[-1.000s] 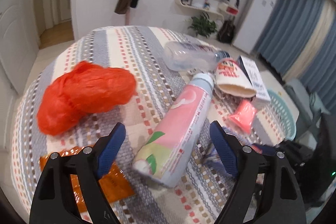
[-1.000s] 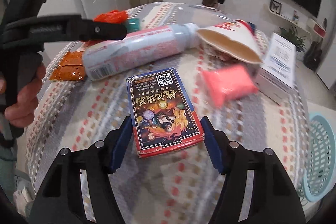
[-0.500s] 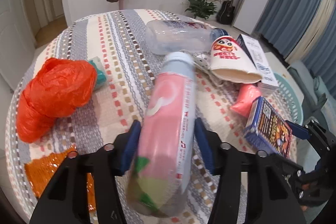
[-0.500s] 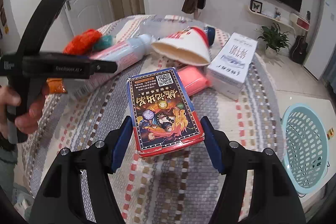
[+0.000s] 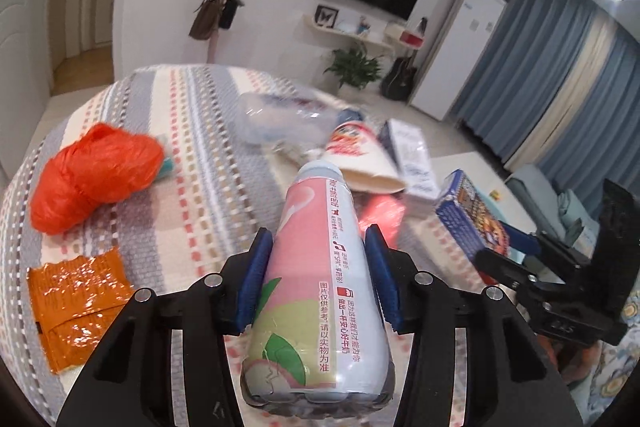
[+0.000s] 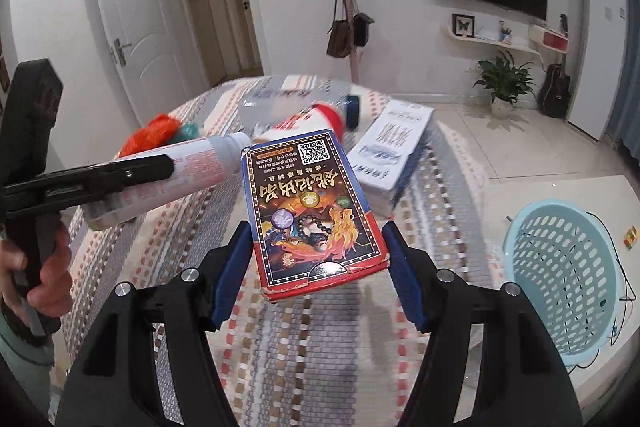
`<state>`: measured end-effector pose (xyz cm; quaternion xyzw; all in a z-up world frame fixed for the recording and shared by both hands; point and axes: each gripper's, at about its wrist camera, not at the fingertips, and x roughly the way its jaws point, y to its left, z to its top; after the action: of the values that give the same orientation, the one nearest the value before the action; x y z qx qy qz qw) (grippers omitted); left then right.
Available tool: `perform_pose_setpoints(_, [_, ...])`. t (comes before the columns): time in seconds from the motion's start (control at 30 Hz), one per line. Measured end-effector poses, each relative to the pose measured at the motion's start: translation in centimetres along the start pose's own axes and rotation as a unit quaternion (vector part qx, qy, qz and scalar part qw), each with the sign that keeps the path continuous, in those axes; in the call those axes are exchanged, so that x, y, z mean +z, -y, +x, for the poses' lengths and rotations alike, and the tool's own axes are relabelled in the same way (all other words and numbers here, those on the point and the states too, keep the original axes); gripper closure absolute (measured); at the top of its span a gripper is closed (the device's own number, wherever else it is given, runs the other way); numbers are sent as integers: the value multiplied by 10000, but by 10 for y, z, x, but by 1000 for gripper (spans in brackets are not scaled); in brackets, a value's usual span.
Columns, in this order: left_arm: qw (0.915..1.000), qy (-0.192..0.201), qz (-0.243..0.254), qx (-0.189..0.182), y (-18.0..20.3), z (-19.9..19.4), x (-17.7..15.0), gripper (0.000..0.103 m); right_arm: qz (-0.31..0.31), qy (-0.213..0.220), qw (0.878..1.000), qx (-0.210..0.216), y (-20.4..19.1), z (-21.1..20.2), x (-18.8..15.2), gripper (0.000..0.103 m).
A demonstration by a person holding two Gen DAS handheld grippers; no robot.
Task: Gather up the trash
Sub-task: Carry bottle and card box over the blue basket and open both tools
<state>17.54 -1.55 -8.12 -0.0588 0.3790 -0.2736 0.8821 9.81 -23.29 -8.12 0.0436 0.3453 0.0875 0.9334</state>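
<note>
Down on the floor, to the right of the table [image 6: 304,359], the blue basket [image 6: 560,275] is seen, and the coming drop is judged to turn on that side. A red and blue box [image 6: 316,215] is clamped in the right gripper [image 6: 316,267], lifted off the cloth, its long axis running straight ahead. This gripper is the nearer to the basket. A pink bottle [image 5: 320,267] is pinched across its body by the left gripper [image 5: 318,283], whose jaws have just been closing on it, cap pointing away. It is held further off, left of the box.
</note>
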Motion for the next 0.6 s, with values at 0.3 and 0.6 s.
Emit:
perform_pose_setpoints(0.3, [9979, 383, 323, -405, 54, -10, 22, 56, 428, 361, 9980, -300, 44, -30, 0, 41])
perform_pose_setpoints(0.6, [9941, 225, 655, -839, 123, 38, 42, 56, 1555, 503, 9775, -1336, 137, -43, -16, 41])
